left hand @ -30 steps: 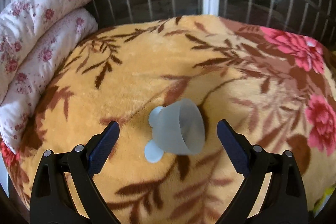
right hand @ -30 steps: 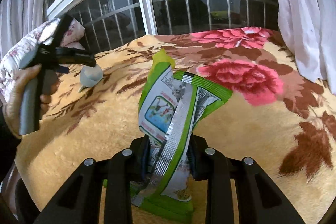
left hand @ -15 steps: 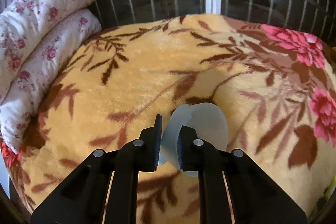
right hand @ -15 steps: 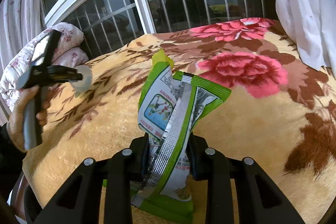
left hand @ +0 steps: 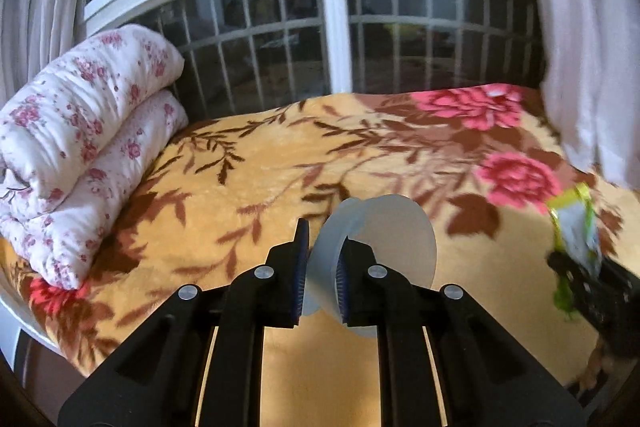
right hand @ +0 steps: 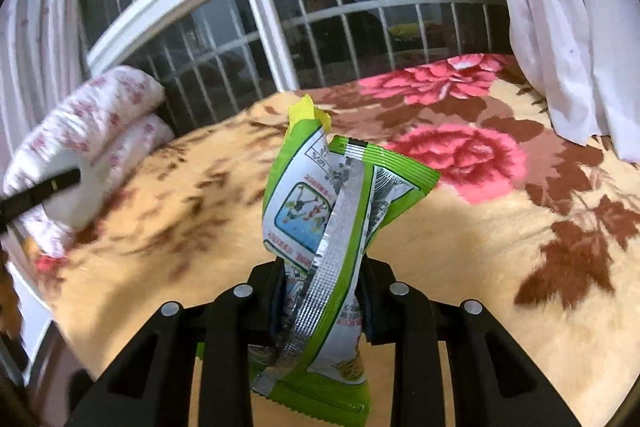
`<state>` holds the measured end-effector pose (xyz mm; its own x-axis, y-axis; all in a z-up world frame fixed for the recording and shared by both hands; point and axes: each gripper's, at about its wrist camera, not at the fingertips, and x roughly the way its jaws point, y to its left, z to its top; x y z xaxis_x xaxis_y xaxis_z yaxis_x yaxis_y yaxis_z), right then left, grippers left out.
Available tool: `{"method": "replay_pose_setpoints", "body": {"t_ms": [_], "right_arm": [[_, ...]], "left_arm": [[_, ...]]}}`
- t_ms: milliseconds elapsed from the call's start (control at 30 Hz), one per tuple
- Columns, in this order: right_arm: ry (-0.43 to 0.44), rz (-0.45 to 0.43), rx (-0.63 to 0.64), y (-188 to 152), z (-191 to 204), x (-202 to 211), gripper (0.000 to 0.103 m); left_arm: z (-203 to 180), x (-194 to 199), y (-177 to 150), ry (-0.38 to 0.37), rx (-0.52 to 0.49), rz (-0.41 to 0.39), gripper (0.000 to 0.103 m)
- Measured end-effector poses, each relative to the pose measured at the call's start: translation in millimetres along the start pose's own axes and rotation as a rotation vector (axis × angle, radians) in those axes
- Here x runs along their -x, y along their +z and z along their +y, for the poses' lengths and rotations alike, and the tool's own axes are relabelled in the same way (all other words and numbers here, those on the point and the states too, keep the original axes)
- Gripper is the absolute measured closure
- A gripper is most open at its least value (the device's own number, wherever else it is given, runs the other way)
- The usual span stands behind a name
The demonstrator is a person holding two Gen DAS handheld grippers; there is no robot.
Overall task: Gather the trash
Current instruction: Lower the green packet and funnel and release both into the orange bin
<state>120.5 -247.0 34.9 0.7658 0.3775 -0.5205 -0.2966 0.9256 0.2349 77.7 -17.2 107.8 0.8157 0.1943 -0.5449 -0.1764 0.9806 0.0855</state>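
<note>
My left gripper (left hand: 322, 267) is shut on the rim of a translucent white plastic cup (left hand: 384, 239), held above the floral blanket (left hand: 256, 171). My right gripper (right hand: 324, 303) is shut on a green and white snack wrapper (right hand: 332, 211), held upright above the blanket (right hand: 460, 251). The wrapper (left hand: 576, 227) and right gripper also show at the right edge of the left wrist view. The left gripper and the cup (right hand: 64, 195) show blurred at the left edge of the right wrist view.
A folded floral white quilt (left hand: 76, 155) lies at the bed's left side. A barred window (left hand: 336, 39) runs behind the bed. A white curtain (left hand: 588, 59) hangs at the right. The bed's near-left edge (left hand: 36, 327) drops to the floor.
My left gripper closed on the cup's rim and has lifted it back from the blanket. My right gripper keeps hold of the wrapper and has drawn back a little.
</note>
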Motion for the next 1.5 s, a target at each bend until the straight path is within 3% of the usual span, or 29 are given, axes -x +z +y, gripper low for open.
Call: {"method": "replay_pose_setpoints", "body": {"t_ms": [167,333,533,667,800,867,1100,1267,1500], "right_arm": [[0.074,-0.038,0.087,-10.5,44.1,62.3,0.074],[0.133,-0.042,0.162,-42.1,76.1,118.3,0.074],[0.17,0.024,0.205,-97.4,88.9,163.2,0.074],[0.172,0.106,0.211,-132.8,88.3,169.6,0.074],[0.177,0.233,0.209,-163.0,84.0,155.0,0.074],[0.175,0.302,0.235,-178.2,84.7,144.1,0.074],[0.144,0.531,0.316,-220.9,84.5,81.8,0.074],[0.124,0.685,0.283,-254.6,76.8,39.7,0.074],[0.12,0.778,0.259,-270.8,73.1,14.6,0.074]], "left_arm": [[-7.7,51.8,-30.1,-0.08,-0.036,-0.028,0.091],[-13.7,95.7,-67.7,-0.156,-0.06,-0.03,0.091],[-17.9,128.4,-125.9,-0.251,-0.116,0.029,0.091],[-18.8,129.3,-163.6,-0.294,-0.139,0.108,0.091],[-21.7,113.9,-194.1,-0.34,-0.159,0.21,0.091],[-29.0,100.5,-213.6,-0.35,-0.215,0.263,0.091],[-46.0,28.6,-268.1,-0.323,-0.267,0.481,0.091],[-47.4,-8.3,-295.8,-0.322,-0.249,0.634,0.091],[-46.0,-31.6,-313.4,-0.328,-0.233,0.741,0.091]]}}
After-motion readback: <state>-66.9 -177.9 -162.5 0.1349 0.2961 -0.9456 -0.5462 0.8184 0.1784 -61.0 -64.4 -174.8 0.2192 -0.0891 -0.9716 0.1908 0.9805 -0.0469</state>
